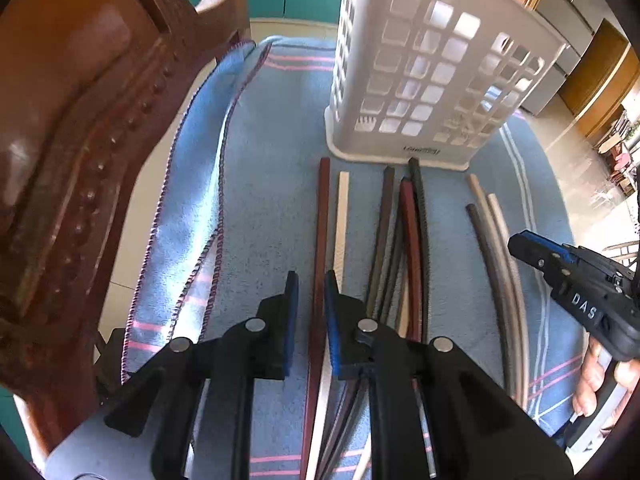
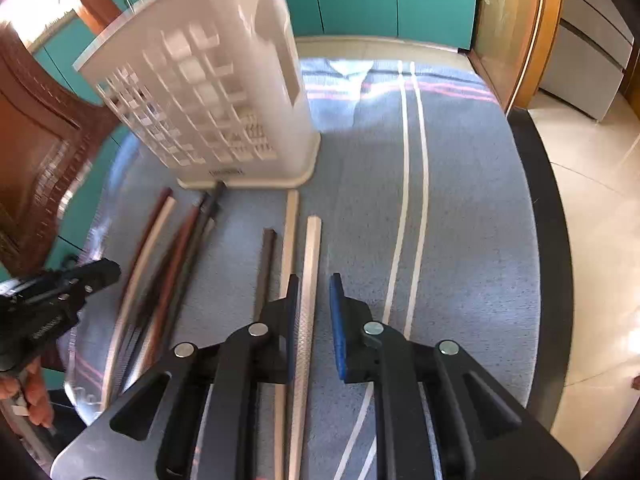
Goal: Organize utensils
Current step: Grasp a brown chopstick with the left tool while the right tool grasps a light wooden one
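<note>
Setting: a blue towel [image 2: 472, 208] with pink and white stripes covers the table; a carved wooden chair [image 1: 80, 152] stands at the left edge.

Holder: a white perforated utensil holder [image 1: 424, 80] stands upright at the far side of the towel; it looks empty through the lattice, though its interior is only partly visible.

Utensils: chopsticks lie lengthwise on the towel, far ends pointing toward the holder. At the left lie a reddish-brown chopstick [image 1: 322, 240] and a white chopstick [image 1: 342, 224] side by side; in the middle, a mixed dark and red bundle [image 1: 404, 248], its far tips touching or just short of the holder's base; at the right, three more, including a dark grey chopstick [image 2: 267, 264] and a pale textured chopstick [image 2: 309, 300].

Left gripper [image 1: 311, 312]: jaws parted, straddling the reddish-brown chopstick, not yet closed on it.

Right gripper [image 2: 314, 312]: jaws parted above the pale textured chopstick, which runs between them nearer the left finger; nothing is held.

Step in hand: judged to be the first pick-up, each claw lining up on one chopstick; none appears to be stowed yet.

Next move calls for: lowering until the pads flank the stick, closing squarely on its thin shaft, then lifting and tipping it upright to drop into the holder's open top. Neighbouring sticks lie close, so a skewed closure could catch two.
</note>
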{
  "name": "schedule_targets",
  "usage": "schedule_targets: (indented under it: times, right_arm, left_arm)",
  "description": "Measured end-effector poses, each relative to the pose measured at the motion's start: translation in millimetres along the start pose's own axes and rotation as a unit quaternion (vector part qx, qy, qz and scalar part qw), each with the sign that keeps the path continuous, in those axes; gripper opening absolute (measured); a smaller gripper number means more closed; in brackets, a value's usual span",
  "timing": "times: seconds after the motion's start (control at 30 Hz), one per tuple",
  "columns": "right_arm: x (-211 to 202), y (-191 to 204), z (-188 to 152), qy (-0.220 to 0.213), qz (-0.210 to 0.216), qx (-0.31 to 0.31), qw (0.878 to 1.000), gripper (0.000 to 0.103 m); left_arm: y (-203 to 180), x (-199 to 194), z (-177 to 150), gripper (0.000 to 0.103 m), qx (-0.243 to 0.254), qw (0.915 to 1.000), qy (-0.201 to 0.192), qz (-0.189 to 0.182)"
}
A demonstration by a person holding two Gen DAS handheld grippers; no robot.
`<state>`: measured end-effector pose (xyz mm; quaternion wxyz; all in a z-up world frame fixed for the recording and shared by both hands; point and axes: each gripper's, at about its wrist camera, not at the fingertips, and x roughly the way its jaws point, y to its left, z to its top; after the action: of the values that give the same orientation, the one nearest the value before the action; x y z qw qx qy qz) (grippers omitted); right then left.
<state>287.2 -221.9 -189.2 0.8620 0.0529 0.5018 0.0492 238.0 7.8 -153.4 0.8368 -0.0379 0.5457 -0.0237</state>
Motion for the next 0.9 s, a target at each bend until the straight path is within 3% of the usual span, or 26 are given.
schedule_targets:
  times: [0.17,0.3,0.5,0.63,0.77,0.83,0.87,0.9]
  right_arm:
    - [11,13,-3,0.007,-0.04,-0.03,0.999,0.015]
    - [11,13,-4,0.007,-0.04,-0.031,0.999,0.015]
    - [9,11,-5,0.006,-0.04,-0.029,0.999,0.016]
    - [12,16,-3,-0.002,-0.057,-0.041,0.998,0.019]
    - [14,23,-2,-0.012,-0.077,-0.053,0.996,0.021]
    - [14,26,-3,-0.014,-0.078,-0.056,0.995,0.021]
    - [14,27,-3,-0.014,-0.076,-0.059,0.995,0.017]
    - [13,28,-4,-0.014,-0.068,-0.06,0.996,0.012]
  left_arm:
    - [-2,17,5,0.018,0.004,0.9999,0.01,0.009]
    - [3,17,7,0.018,-0.007,1.0,0.006,-0.003]
    - [4,25,11,0.022,0.0,0.9998,0.005,0.019]
    - [-9,32,18,0.025,0.023,0.9981,-0.008,0.056]
    - [-15,36,26,0.025,0.026,0.9971,-0.018,0.07]
    - [-17,38,31,0.022,0.032,0.9966,-0.021,0.073]
    - [-19,40,33,0.009,0.033,0.9971,-0.021,0.066]
    - [-20,40,35,0.007,0.032,0.9976,-0.019,0.058]
